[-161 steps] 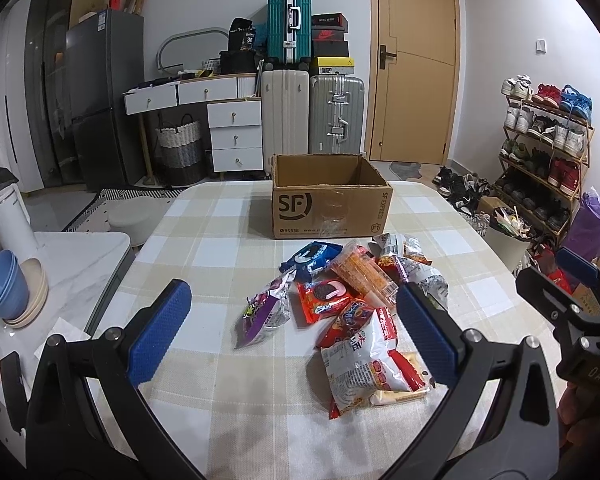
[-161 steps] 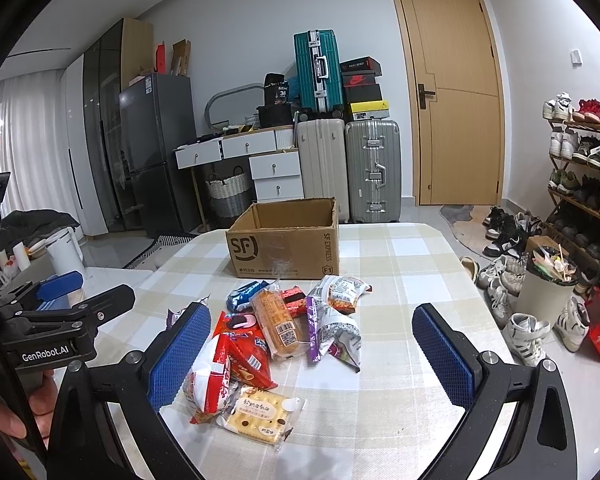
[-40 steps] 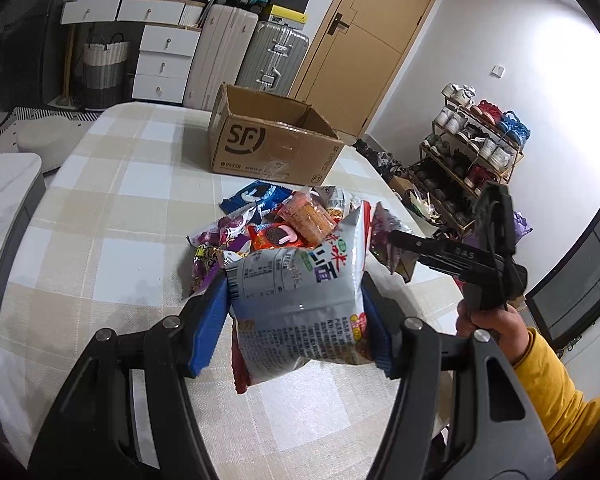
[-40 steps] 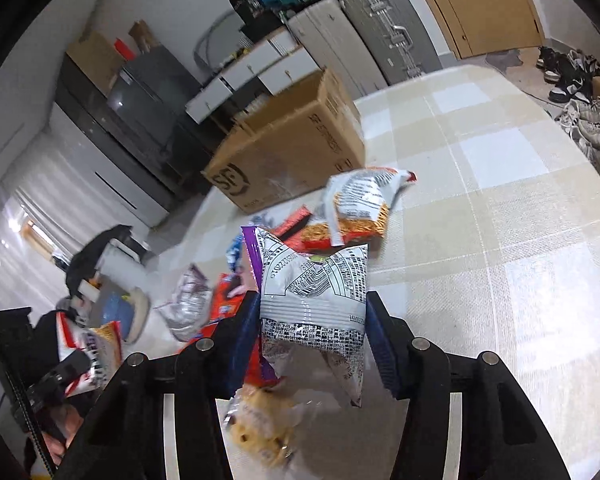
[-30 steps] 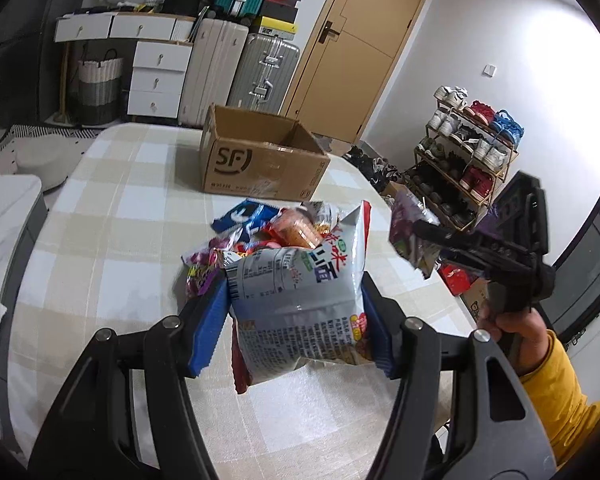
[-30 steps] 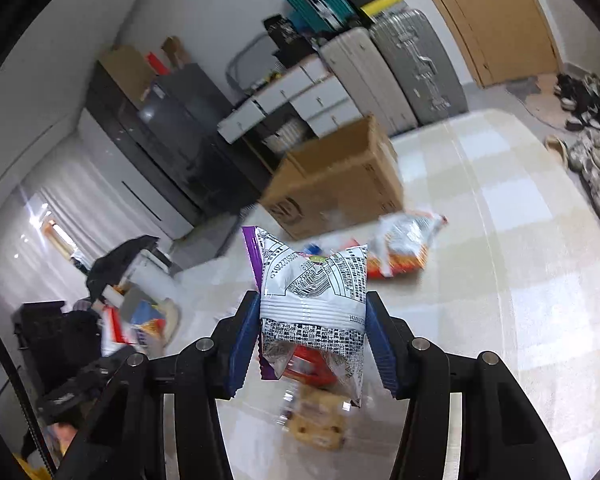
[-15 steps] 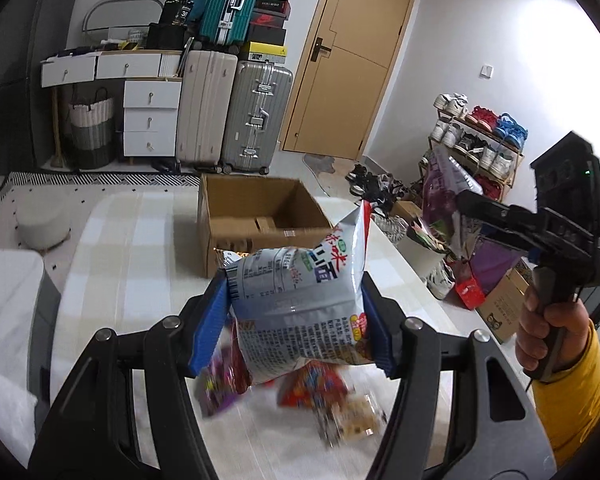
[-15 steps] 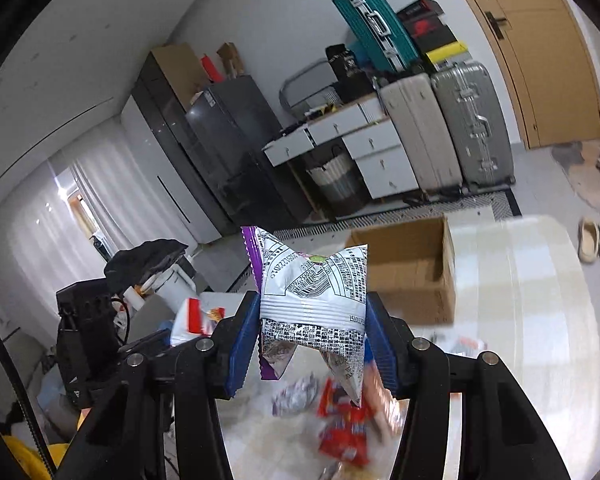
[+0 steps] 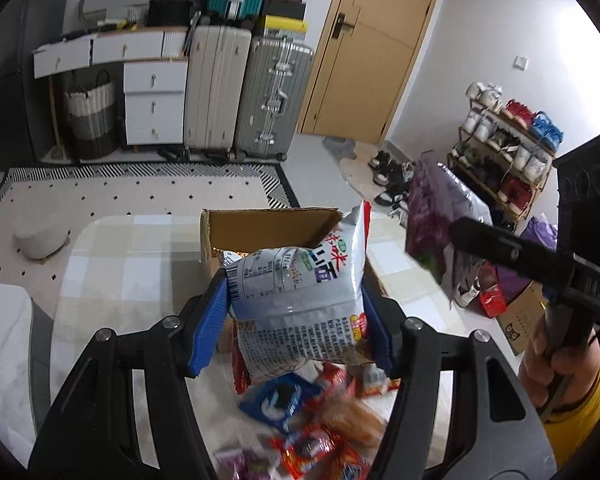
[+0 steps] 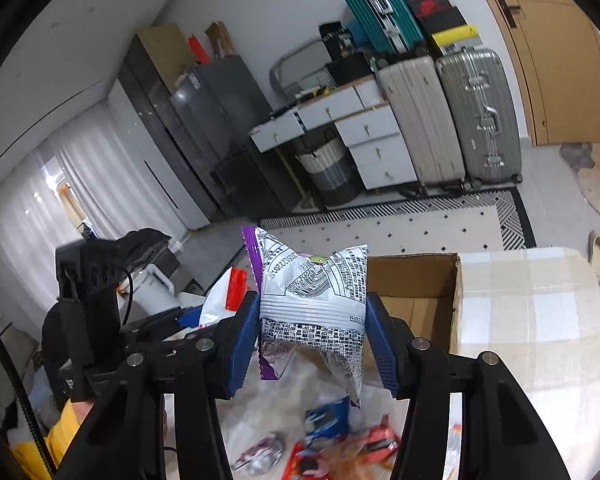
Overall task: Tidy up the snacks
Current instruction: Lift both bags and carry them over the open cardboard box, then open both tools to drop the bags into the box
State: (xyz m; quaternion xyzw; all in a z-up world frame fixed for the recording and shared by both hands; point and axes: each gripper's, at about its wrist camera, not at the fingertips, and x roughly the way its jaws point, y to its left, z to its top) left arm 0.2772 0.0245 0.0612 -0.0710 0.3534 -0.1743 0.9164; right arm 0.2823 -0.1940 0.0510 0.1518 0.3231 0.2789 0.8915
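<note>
My left gripper [image 9: 294, 312] is shut on a white and red snack bag [image 9: 300, 292], carried above the near edge of the open cardboard box [image 9: 268, 228]. My right gripper [image 10: 312, 344] is shut on a purple and white snack bag [image 10: 312, 304], just short of the box [image 10: 416, 292]. In the left wrist view the right gripper's purple bag [image 9: 440, 220] hangs to the right of the box. Several loose snack packets [image 9: 312, 432] lie blurred on the checked table below, also the packets [image 10: 332, 440] in the right wrist view.
The checked table [image 9: 112, 268] runs left of the box, and its right part [image 10: 532, 320] lies beyond the box. Suitcases [image 9: 244, 92], white drawers [image 9: 152, 100] and a shoe rack [image 9: 504, 144] stand behind. A hand in a yellow sleeve [image 9: 564, 376] holds the right tool.
Both grippers have risen and moved forward from over the snack pile to the box, each still holding its bag. The pile now lies below them.
</note>
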